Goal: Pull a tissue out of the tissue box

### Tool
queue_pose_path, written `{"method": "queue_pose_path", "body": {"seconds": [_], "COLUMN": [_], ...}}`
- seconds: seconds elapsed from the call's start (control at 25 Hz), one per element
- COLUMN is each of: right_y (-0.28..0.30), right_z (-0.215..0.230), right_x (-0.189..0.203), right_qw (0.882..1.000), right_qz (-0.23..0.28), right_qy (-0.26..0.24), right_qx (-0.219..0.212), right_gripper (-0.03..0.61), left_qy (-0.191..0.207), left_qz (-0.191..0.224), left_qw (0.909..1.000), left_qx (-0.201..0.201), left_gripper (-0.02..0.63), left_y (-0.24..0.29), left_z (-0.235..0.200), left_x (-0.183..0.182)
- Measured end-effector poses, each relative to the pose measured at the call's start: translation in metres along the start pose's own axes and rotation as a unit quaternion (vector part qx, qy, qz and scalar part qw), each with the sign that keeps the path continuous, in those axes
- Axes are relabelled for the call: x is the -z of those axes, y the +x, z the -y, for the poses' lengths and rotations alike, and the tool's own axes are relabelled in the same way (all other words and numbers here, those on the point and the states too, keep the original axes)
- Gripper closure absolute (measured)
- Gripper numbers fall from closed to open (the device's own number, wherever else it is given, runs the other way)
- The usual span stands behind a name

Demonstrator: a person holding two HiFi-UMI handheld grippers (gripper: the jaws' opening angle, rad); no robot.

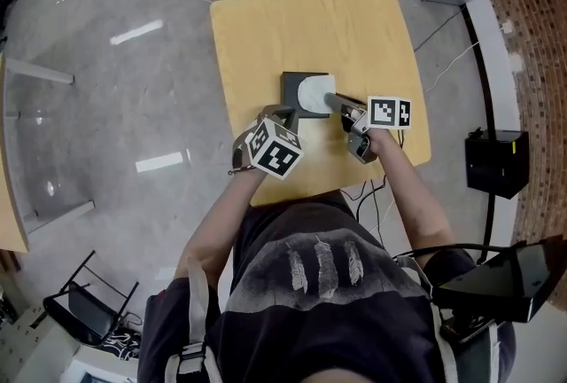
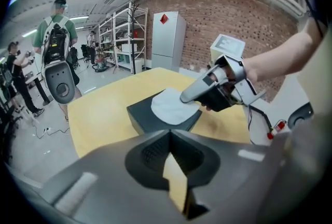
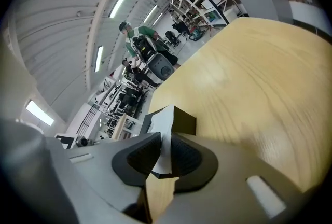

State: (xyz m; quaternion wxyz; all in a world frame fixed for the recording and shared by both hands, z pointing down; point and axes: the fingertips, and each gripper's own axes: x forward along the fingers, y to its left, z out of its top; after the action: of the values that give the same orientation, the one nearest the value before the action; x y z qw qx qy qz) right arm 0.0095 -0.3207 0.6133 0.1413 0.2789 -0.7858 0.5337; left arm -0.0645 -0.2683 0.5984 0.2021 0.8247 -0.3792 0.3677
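right fingers (image 3: 139,159) clamp the tissue (image 3: 162,123) by its raised fold, box (image 3: 184,120) just beyond; likely light, soft, tearable. left fingers (image 2: 149,154) together, empty.

Right hand-held gripper (image 3: 165,151) pinches the white tissue (image 3: 161,119) at the dark box (image 3: 185,120).

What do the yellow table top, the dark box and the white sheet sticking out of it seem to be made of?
Yellow table top: wood or wood-look laminate, smooth and slightly glossy; faint grain lines show in the right gripper view. Dark square tissue box: probably matt cardboard or plastic; flat faces, sharp edges, no shine. White tissue sheet: thin soft paper; it curves limply over the box.
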Motion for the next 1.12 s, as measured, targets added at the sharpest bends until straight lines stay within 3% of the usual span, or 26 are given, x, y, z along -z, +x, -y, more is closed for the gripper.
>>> {"method": "queue_pose_path", "body": {"seconds": [0.24,1.12], "right_y": [-0.007,-0.014], "right_z": [-0.009,-0.036], "right_x": [0.0,-0.014], "right_qw": [1.0,0.998], "right_qz": [0.018,0.041], "right_qy": [0.016,0.028], "right_qx": [-0.017,-0.038], "right_gripper": [0.583,0.584], "left_qy": [0.015,0.022], "left_qz": [-0.001,0.003], "left_qw": [0.9998,0.9997], "left_qx": [-0.011,-0.009], "left_gripper": [0.611,0.611], "left_y": [-0.005,-0.003], "left_z": [-0.002,-0.004], "left_x": [0.0,0.006]}}
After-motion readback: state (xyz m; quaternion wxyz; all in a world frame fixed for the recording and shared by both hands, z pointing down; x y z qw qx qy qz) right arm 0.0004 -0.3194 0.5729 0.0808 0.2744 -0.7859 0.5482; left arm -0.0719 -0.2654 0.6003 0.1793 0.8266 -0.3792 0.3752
